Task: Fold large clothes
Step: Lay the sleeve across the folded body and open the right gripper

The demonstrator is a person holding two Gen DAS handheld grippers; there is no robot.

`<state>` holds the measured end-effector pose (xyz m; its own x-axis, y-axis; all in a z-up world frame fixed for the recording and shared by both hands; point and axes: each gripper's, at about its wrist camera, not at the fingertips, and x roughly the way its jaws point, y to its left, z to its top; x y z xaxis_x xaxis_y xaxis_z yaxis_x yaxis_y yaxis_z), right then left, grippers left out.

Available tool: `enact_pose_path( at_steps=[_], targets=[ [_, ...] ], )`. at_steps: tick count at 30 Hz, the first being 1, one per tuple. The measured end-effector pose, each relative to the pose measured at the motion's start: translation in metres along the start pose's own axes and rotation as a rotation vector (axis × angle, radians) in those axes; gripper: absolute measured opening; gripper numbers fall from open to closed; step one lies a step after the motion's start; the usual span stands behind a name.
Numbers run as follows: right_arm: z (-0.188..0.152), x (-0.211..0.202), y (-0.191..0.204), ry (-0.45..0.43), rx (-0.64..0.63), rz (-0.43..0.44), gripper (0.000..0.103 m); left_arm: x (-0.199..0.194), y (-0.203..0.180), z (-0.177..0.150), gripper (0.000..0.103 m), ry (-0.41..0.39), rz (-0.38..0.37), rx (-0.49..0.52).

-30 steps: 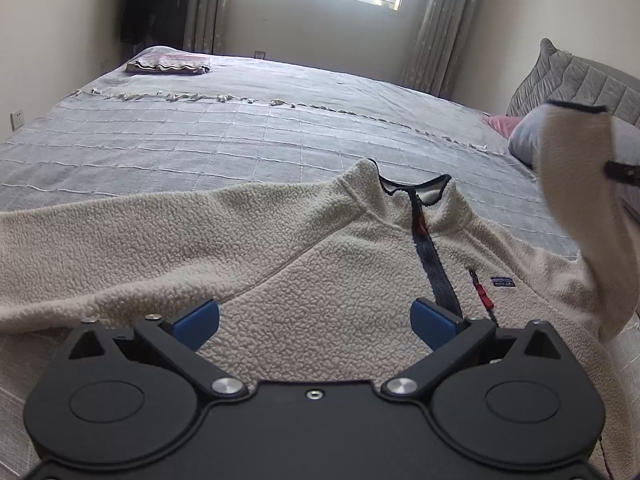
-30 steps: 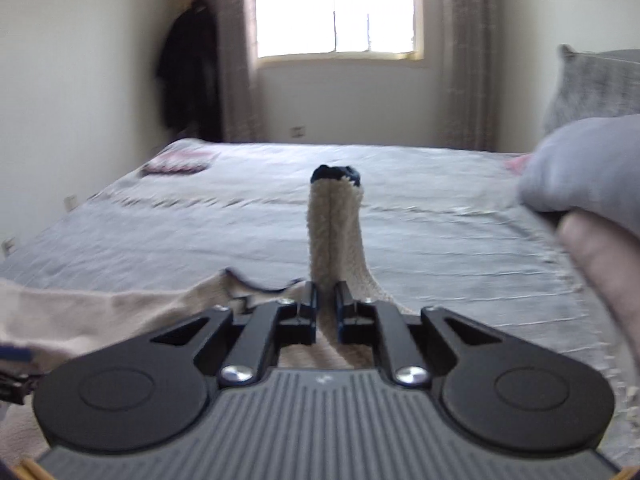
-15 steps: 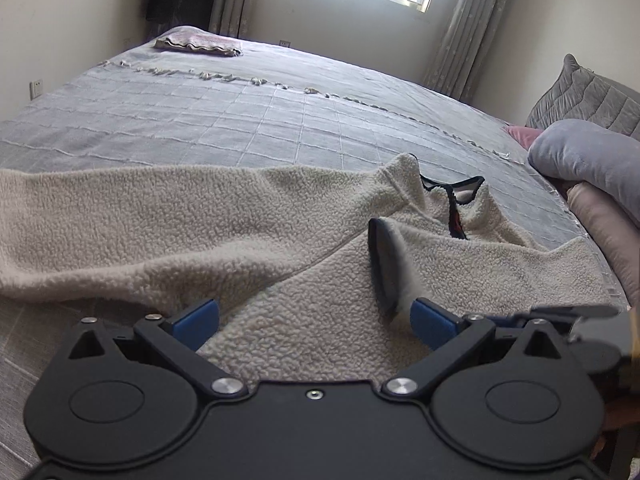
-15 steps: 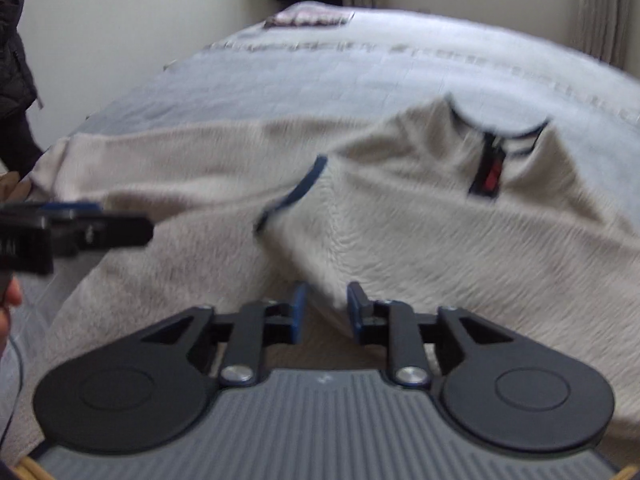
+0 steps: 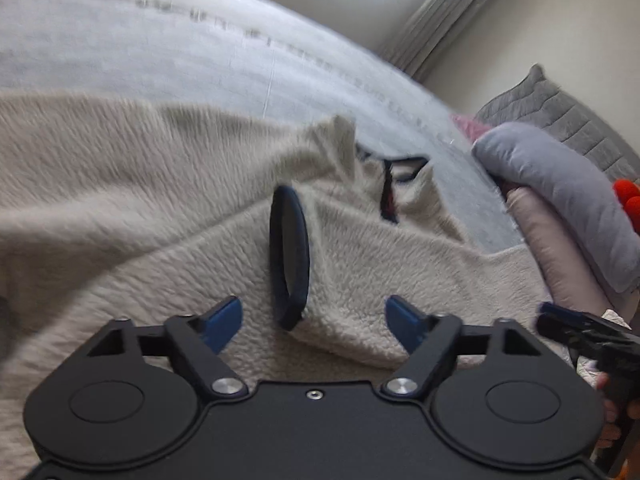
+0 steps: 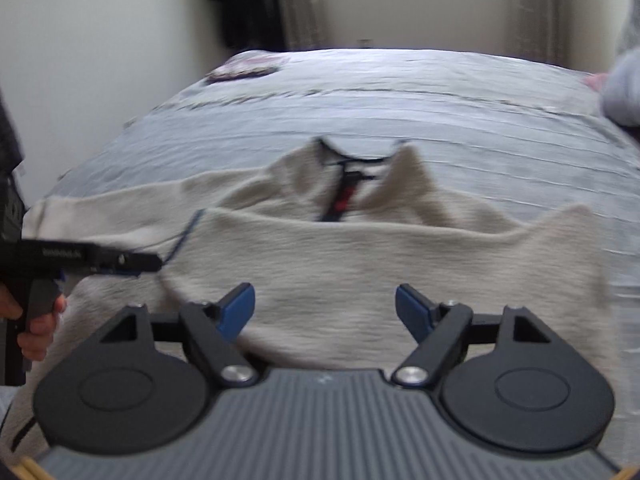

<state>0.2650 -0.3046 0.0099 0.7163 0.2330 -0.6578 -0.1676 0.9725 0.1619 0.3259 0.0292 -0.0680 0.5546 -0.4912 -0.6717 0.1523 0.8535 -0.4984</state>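
Left wrist view: the cream fleece pullover (image 5: 160, 200) lies spread on the grey bed (image 5: 200, 52), collar (image 5: 384, 168) toward the window. One sleeve is already laid across the chest, its dark-trimmed cuff (image 5: 289, 264) sitting just ahead of the left gripper (image 5: 314, 316). That gripper's jaws are spread wide with nothing between them, hovering low over the fleece. Grey and pink pillows (image 5: 560, 200) sit off to the side, and the other gripper pokes in at the edge.

Right wrist view: pretty blurry, but the right gripper (image 6: 325, 306) also has its jaws wide apart and empty, over the near edge of the folded sleeve (image 6: 380, 256). The zipper (image 6: 340, 200) runs down from the collar behind it. The left gripper shows at the side, near the cuff.

Looks like the next bit is the other sleeve, the one stretched out toward the left. To do it well, the person should pinch it near the cuff, lift just enough to clear the fleece, and lay it flat across the chest without dragging the first sleeve out of place. Fleece is thick and grabby, so a shallow pinch may slip.
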Motion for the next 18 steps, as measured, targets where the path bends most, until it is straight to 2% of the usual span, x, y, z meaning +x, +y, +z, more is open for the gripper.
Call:
enact_pose_path(
  at_steps=[1,2,3,5,9,11,13,15,16,18],
  targets=[
    [-0.001,-0.005,-0.014,-0.008,0.030,-0.019,0.077,0.013,-0.003,-0.001,0.061,0.017,0.031,0.005],
    [-0.003,-0.009,-0.030,-0.017,0.065,-0.041,0.077,0.020,-0.008,-0.003,0.053,0.002,0.071,0.036],
    [-0.005,-0.012,-0.044,-0.022,0.095,-0.060,0.077,0.023,-0.016,-0.003,0.035,-0.019,0.107,0.084],
    [-0.008,-0.018,-0.070,-0.034,0.141,-0.105,0.077,0.015,-0.032,-0.004,0.018,-0.073,0.124,0.142],
    [-0.013,-0.027,-0.110,-0.063,0.210,-0.175,0.077,-0.043,-0.049,-0.006,0.015,-0.262,0.101,0.156],
    [-0.015,-0.030,-0.125,-0.076,0.247,-0.189,0.077,-0.067,-0.046,-0.008,0.015,-0.333,0.181,0.178],
    [-0.019,-0.026,-0.138,-0.082,0.289,-0.189,0.077,-0.070,-0.033,-0.009,0.016,-0.310,0.265,0.201],
    [-0.023,-0.015,-0.146,-0.073,0.338,-0.177,0.077,-0.057,-0.012,-0.013,0.016,-0.218,0.321,0.204],
    [-0.025,-0.007,-0.149,-0.065,0.362,-0.168,0.077,-0.049,-0.001,-0.016,0.017,-0.169,0.314,0.191],
    [-0.029,0.010,-0.152,-0.042,0.413,-0.140,0.072,-0.041,0.015,-0.024,0.020,-0.151,0.295,0.156]
  ],
)
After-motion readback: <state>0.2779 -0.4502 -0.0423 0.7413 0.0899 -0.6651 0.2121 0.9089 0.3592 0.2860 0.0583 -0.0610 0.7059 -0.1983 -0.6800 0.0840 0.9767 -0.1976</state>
